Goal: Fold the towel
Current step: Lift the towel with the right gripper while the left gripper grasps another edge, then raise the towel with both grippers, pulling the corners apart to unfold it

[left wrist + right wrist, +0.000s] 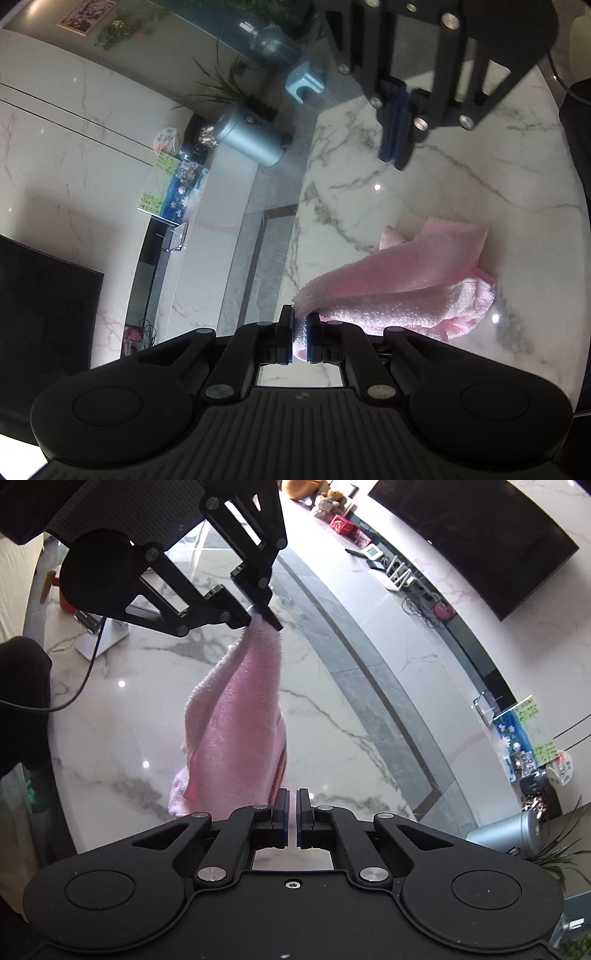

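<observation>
Off to the left a black TV screen (44,295) is hanging on the marble wall, with a silver bin (251,138) and a potted plant (221,85) sitting on the grey floor past the table's edge, nothing really crowding the work area. The left gripper (300,332) is clamping a corner of the pink towel (406,280), which is draping down with its lower part bunching on the marble table (443,184). The right gripper (292,814) is sitting nearly closed just beside the towel's lower end; can't tell if it's actually pinching any. Plenty of bare tabletop is showing to the right.
</observation>
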Motion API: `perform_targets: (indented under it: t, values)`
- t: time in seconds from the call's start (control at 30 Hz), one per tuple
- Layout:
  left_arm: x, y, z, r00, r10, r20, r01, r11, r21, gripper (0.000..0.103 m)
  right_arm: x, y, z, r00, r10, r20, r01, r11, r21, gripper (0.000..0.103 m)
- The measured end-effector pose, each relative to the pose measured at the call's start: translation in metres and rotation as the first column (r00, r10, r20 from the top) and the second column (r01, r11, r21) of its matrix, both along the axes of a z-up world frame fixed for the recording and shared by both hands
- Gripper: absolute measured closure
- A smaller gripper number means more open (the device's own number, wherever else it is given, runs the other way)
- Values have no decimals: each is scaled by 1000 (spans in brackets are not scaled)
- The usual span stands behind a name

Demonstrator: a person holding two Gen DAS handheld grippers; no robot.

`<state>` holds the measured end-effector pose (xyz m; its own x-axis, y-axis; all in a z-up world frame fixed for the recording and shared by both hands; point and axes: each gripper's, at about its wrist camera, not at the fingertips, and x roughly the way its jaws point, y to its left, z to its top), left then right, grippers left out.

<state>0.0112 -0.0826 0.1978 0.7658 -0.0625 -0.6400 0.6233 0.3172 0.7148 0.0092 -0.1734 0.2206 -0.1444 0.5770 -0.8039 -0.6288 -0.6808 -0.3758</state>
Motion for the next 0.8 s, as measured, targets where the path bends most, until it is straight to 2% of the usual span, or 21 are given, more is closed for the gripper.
perform_targets:
  t: [0.13, 0.23, 0.3, 0.37, 0.53, 0.8]
  values:
    - [-9, -9, 19, 999, 11, 41, -10, 1000, -13, 98, -3, -18, -10, 998, 3, -67, -6, 999, -51, 97]
    - [-15, -18, 29, 998, 15, 68, -15, 1000, -11, 98, -3, -27, -23, 991, -19, -130, 8, 997, -82, 89]
    - [-19, -25, 33, 997, 13, 82, -12, 1000, -11, 98, -4, -31, -34, 986, -39, -164, 22, 994, -106, 81]
    - [-23, -28, 34, 996, 10, 87, -10, 1000, -7, 98, -5, -34, -45, 981, -56, -186, 34, 992, -124, 77]
    - [-29, -30, 35, 996, 15, 85, -15, 1000, -3, 98, -5, -39, -75, 970, -96, -224, 61, 985, -159, 76]
    - [-32, -22, 35, 997, 32, 73, -32, 999, 5, 98, -5, -22, -117, 968, -111, -226, 62, 975, -213, 76]
